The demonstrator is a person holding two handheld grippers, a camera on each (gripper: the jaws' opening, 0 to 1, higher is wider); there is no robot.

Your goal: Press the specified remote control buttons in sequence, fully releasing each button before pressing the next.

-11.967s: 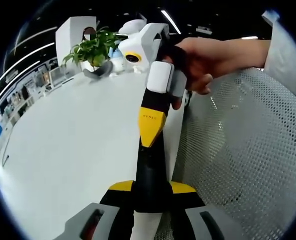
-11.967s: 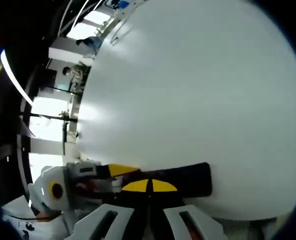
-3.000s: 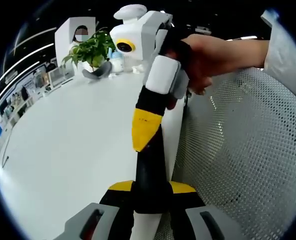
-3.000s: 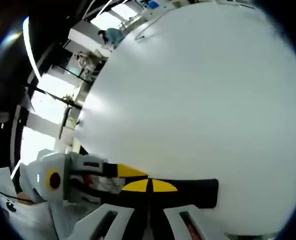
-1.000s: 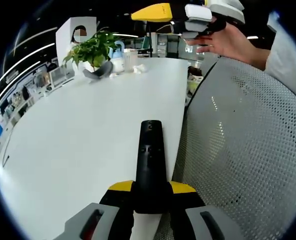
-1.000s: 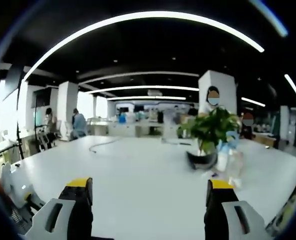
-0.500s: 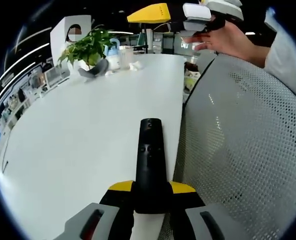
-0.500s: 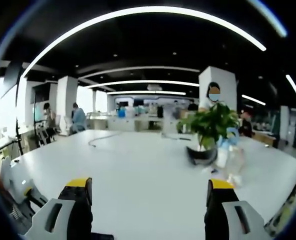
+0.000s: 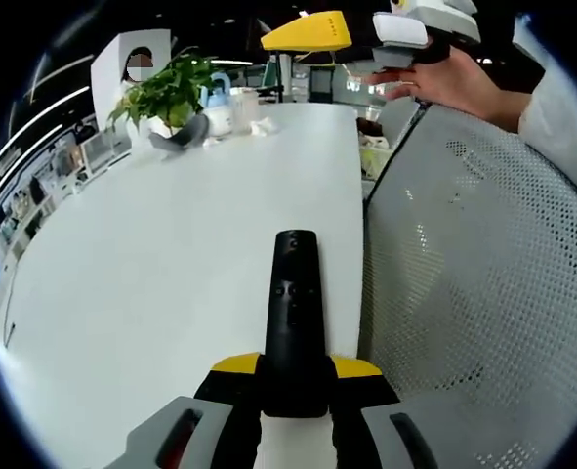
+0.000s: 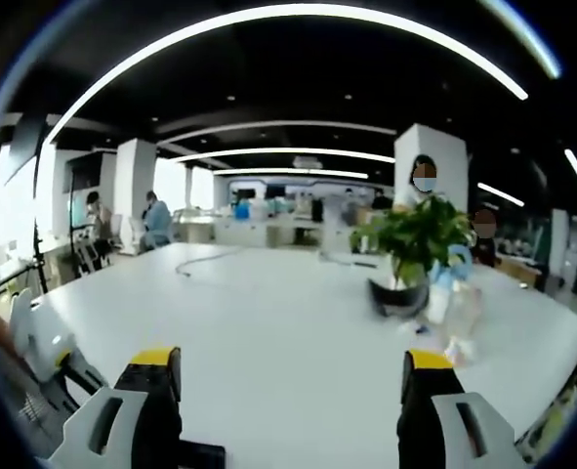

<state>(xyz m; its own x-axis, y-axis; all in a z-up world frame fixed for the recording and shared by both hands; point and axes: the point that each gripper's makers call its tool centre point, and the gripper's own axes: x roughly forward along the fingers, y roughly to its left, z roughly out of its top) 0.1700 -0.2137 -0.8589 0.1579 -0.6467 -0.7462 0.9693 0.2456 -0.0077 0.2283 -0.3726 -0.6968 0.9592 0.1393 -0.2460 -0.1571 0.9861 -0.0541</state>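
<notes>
Both grippers are showing in the left gripper view. The left gripper [image 9: 295, 396] is clamping the near end of a black remote control [image 9: 294, 303], which is jutting forward along its jaws over the edge of the white table [image 9: 142, 254]. The right gripper [image 9: 332, 29] is being held high and well apart from the remote, at the top of that view, in a hand [image 9: 454, 78]; in the right gripper view its jaws [image 10: 286, 410] are standing wide apart with nothing between them, facing level across the table.

Going by size: the long white table is filling most of both views; a grey mesh chair back [image 9: 473, 293] is sitting just beside the table's edge; a potted plant [image 10: 415, 244] in a dark bowl is standing at the far end, with a small clear bottle [image 10: 442, 293] next to it.

As for progress, the remote's buttons are facing up and nothing is touching them. Whether any press is done cannot be told from here. The raised, open right gripper suggests either a full release between presses or the sequence's end.
</notes>
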